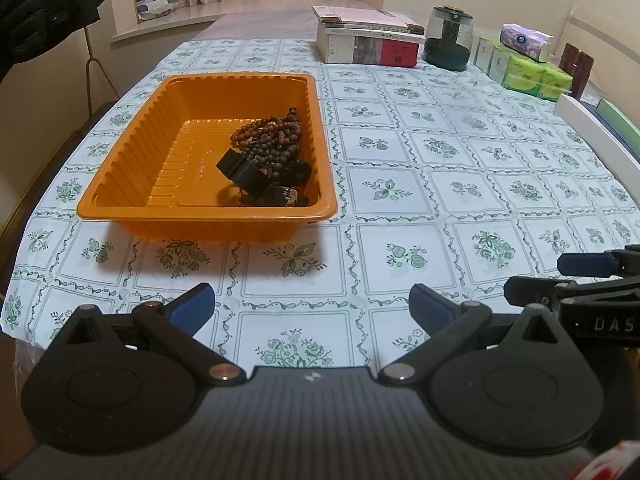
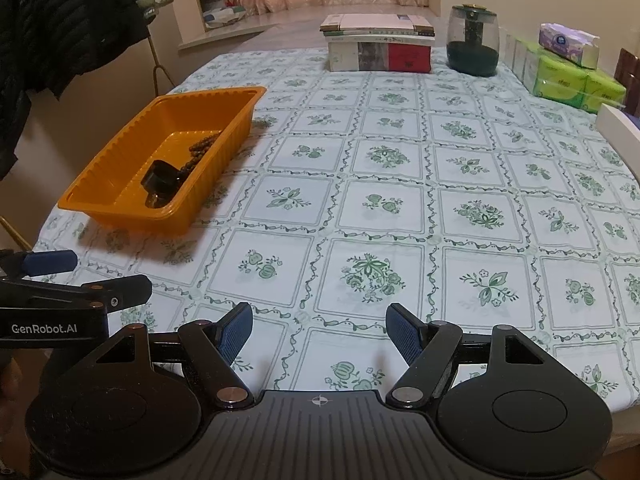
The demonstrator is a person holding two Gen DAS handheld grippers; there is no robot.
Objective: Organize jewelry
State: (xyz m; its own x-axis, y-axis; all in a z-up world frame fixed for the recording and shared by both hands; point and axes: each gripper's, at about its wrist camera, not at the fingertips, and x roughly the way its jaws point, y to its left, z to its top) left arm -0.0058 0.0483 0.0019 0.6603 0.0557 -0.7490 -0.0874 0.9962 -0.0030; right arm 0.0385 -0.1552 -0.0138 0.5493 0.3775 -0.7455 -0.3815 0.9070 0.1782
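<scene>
An orange plastic tray stands on the table at the left; it also shows in the right wrist view. In its near right corner lie brown bead strings and a black watch or strap, partly hidden by the tray wall in the right wrist view. My left gripper is open and empty over the near table edge, short of the tray. My right gripper is open and empty, to the right of the left one, well clear of the tray.
A floral tablecloth covers the table. At the far side stand stacked books, a dark glass jar and green and purple tissue packs. A dark jacket hangs at the left. A white box edge lies at the right.
</scene>
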